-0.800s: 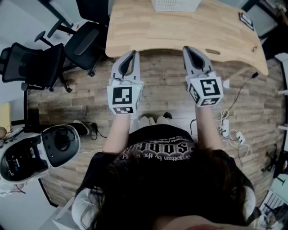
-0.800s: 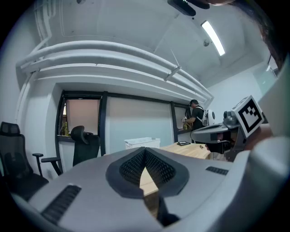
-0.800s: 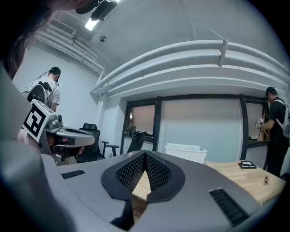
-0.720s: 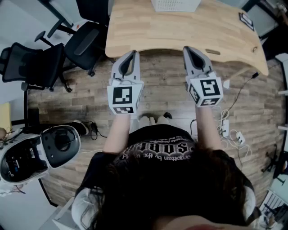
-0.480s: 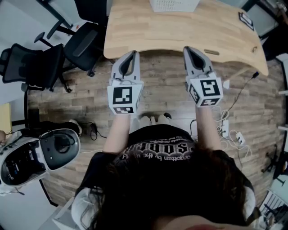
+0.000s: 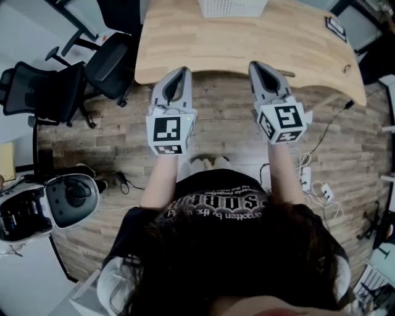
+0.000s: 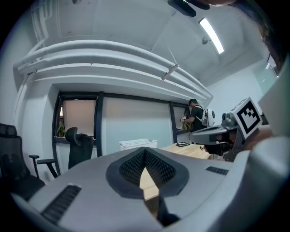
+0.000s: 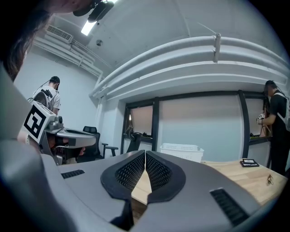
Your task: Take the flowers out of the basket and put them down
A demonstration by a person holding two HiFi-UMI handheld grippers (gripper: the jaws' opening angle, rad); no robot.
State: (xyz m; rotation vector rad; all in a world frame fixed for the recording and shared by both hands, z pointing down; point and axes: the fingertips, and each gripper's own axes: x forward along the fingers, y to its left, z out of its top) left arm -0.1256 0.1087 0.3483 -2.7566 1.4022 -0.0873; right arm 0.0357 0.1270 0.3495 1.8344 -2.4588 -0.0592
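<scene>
A white slatted basket stands at the far edge of the wooden table; it also shows in the left gripper view as the basket and in the right gripper view as the basket. No flowers can be seen in any view. My left gripper is held level before the table's near edge, shut, with nothing between its pads. My right gripper is beside it, also level and shut on nothing, with its tips reaching the table edge. Both point toward the basket, well short of it.
Black office chairs stand on the wood floor at left. A white and black machine sits on the floor at lower left. Cables and a power strip lie at right. A small dark item lies on the table's right. People stand far back.
The table edge has come closer to both grippers, and the floor machine has slid toward the left edge of the head view. Both grippers stay shut and side by side.
</scene>
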